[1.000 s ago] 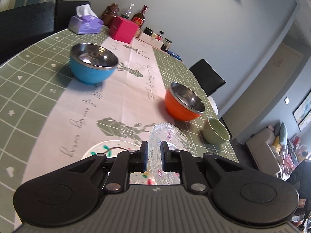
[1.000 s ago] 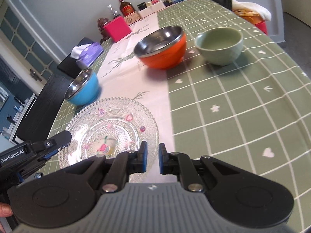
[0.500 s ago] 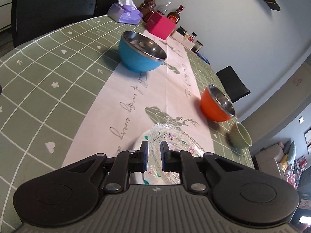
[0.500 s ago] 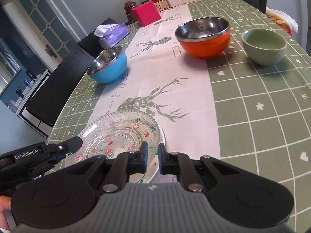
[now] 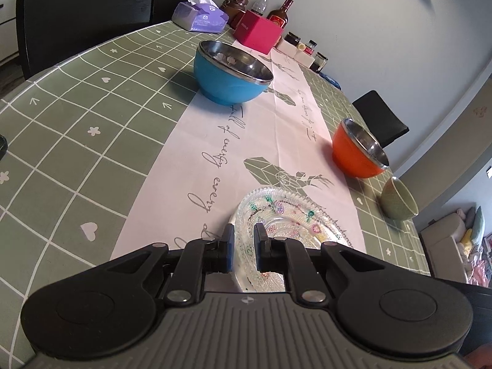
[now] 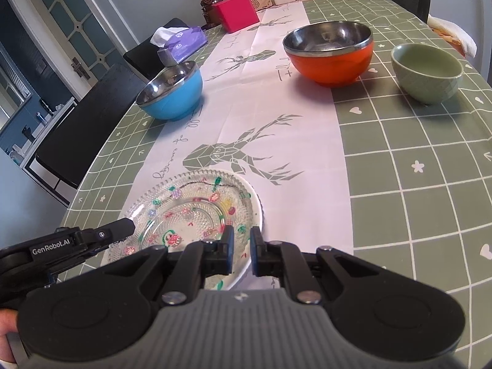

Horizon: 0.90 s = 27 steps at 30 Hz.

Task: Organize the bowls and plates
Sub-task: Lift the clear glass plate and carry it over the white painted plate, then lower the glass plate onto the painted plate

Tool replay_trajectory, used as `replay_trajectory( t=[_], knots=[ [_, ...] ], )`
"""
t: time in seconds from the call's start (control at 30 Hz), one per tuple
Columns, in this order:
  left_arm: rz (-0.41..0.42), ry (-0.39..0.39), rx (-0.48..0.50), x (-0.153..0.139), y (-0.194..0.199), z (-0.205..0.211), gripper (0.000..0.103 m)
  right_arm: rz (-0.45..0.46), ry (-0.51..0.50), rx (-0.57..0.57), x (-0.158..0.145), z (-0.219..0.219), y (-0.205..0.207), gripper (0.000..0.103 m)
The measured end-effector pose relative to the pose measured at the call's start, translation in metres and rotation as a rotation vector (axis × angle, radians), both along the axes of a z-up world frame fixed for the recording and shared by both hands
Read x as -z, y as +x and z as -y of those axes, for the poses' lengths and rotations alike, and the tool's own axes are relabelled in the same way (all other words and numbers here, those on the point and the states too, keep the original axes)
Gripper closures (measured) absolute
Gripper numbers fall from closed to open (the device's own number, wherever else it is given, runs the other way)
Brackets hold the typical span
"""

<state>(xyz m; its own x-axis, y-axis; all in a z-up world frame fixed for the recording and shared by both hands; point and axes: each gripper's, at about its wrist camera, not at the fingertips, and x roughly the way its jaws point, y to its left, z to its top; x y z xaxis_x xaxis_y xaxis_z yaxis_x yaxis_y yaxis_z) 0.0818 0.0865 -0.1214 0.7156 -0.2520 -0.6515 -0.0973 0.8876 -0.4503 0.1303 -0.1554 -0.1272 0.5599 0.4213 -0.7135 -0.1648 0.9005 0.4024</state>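
Note:
A clear glass plate (image 5: 286, 215) with coloured dots lies low on the white runner, on top of a white floral plate (image 6: 260, 215). My left gripper (image 5: 244, 243) is shut on the glass plate's near rim. In the right wrist view the glass plate (image 6: 190, 209) has my left gripper (image 6: 124, 227) at its left rim, and my right gripper (image 6: 241, 244) is shut on its near right rim. Farther along the table stand a blue bowl (image 5: 230, 77), an orange bowl (image 5: 356, 150) and a green bowl (image 5: 398, 198), all apart from both grippers.
A purple tissue box (image 5: 200, 18), a pink box (image 5: 258, 32), bottles and jars line the far end of the table. Black chairs (image 5: 83, 9) stand along the left side. The green checked cloth (image 6: 415, 184) to the right of the plates is bare.
The glass plate, held tilted above the white plate a second ago, has come down flat onto it. Both grippers moved with it and kept their grip.

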Motion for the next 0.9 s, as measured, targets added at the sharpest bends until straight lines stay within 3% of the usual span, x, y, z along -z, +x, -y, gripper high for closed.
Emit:
replay_trajectory(
  t=[0.53,0.57,0.67,0.8,0.9],
  knots=[
    [-0.024,0.059,0.018,-0.002,0.004,0.004,0.086,0.013,0.018,-0.007,-0.003,0.002,0.001,0.090],
    [-0.021,0.056,0.018,-0.003,0.004,0.003,0.086,0.019,0.018,-0.008,-0.004,0.003,0.001,0.089],
    [-0.001,0.062,0.020,-0.007,0.002,0.001,0.085,0.028,0.007,-0.002,-0.008,0.004,0.000,0.065],
    [-0.004,0.063,0.036,-0.013,-0.003,-0.001,0.080,0.004,0.017,-0.005,-0.007,0.008,-0.002,0.064],
    [-0.060,0.014,0.041,-0.010,-0.006,-0.006,0.074,-0.041,0.046,-0.019,-0.003,0.010,-0.006,0.064]
  ],
)
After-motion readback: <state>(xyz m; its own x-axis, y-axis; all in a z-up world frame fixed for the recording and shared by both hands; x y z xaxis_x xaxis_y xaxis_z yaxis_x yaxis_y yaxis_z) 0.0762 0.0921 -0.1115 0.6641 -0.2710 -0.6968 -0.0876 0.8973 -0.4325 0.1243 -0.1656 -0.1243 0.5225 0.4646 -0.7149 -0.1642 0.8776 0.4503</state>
